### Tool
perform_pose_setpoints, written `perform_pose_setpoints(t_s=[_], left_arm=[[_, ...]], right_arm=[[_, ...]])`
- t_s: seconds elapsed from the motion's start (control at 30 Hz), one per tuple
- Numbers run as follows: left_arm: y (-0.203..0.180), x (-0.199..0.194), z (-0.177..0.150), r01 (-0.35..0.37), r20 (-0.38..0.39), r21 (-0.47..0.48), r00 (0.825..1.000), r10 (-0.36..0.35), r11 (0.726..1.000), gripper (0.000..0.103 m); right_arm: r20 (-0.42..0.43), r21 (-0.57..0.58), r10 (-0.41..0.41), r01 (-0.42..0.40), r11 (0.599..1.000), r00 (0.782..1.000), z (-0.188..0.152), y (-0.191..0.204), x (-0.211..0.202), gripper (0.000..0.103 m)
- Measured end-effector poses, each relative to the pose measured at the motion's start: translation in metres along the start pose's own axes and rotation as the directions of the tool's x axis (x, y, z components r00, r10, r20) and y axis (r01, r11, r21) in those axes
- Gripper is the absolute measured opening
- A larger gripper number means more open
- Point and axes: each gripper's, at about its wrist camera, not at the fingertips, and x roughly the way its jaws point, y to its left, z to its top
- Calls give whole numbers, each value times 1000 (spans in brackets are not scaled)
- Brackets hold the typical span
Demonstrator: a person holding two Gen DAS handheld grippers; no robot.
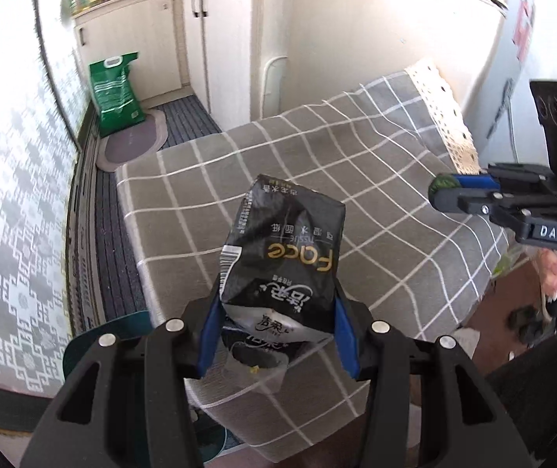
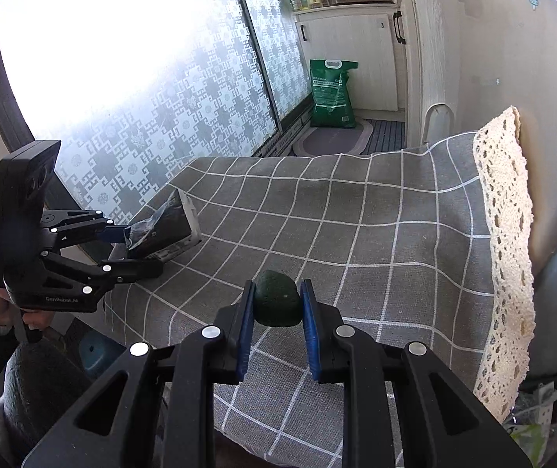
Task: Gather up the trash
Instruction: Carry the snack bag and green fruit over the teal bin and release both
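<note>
A crumpled black tissue packet (image 1: 284, 249) with gold "Face" lettering stands up between the blue pads of my left gripper (image 1: 278, 312), which is shut on its lower part. From the right wrist view the same packet (image 2: 161, 230) hangs over the table's left edge in the left gripper (image 2: 130, 249). My right gripper (image 2: 276, 304) is shut on a dark green rounded piece of peel (image 2: 277, 299), held above the checked cloth. In the left wrist view the right gripper (image 1: 444, 189) pokes in from the right with a green bit (image 1: 443, 182) at its tip.
A table under a grey checked cloth (image 2: 356, 234) with a lace edge (image 2: 506, 234) fills the middle. A green sack (image 1: 116, 93) stands on the floor by white cabinets (image 1: 208, 39). A patterned sliding door (image 2: 153, 128) runs along the left. A teal bin (image 1: 102, 335) sits below the table corner.
</note>
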Motion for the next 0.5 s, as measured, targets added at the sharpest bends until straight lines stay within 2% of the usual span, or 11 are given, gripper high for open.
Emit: perform_pose_setpoints(t_s=[0.2, 0.33, 0.5], left_arm=[[23, -25, -10, 17, 86, -93, 996, -9, 995, 52], [38, -45, -18, -1, 129, -145, 991, 20, 989, 51], [66, -59, -40, -46, 136, -198, 988, 73, 979, 51]], right_arm=[[-5, -50, 25, -25, 998, 1000, 7, 26, 10, 23], [5, -83, 41, -41, 996, 999, 16, 50, 17, 23], [0, -128, 69, -68, 989, 998, 29, 84, 30, 23]])
